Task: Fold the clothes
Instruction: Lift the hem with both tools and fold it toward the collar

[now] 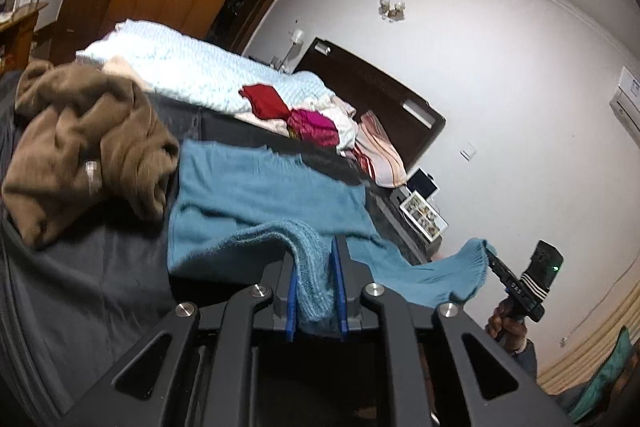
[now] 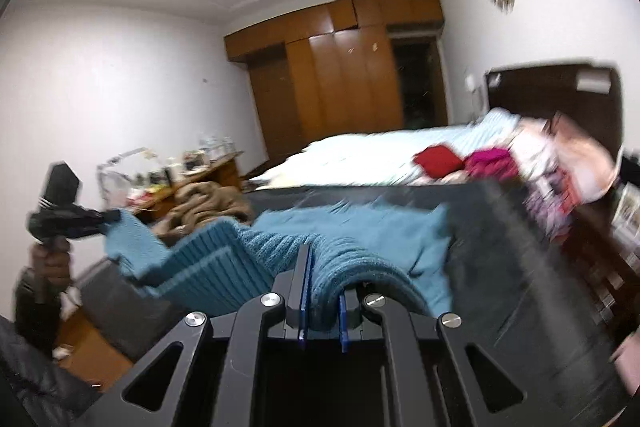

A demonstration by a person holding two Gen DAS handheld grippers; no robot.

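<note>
Left gripper (image 1: 316, 279), lower centre of the left wrist view: blue pads pinched on a bunched fold of the teal knit sweater (image 1: 256, 195). Right gripper (image 2: 324, 291), lower centre of the right wrist view: pads pressed together on another ribbed fold of the same sweater (image 2: 360, 223). Sweater body spread mid-frame on the dark grey bedcover (image 1: 100, 267), gripped edge raised off it. Right gripper also visible at lower right of the left wrist view (image 1: 494, 261), clamped on a sweater end, hand (image 1: 505, 325) below it. Brown garment (image 1: 88, 147) heaped at left, just beside the sweater. Light blue blanket (image 1: 192, 67) behind. Red cloth (image 1: 262, 101) and magenta cloth (image 1: 314, 127) near the dark headboard (image 1: 372, 83). Wooden wardrobe (image 2: 344, 71) against the far wall.
</note>
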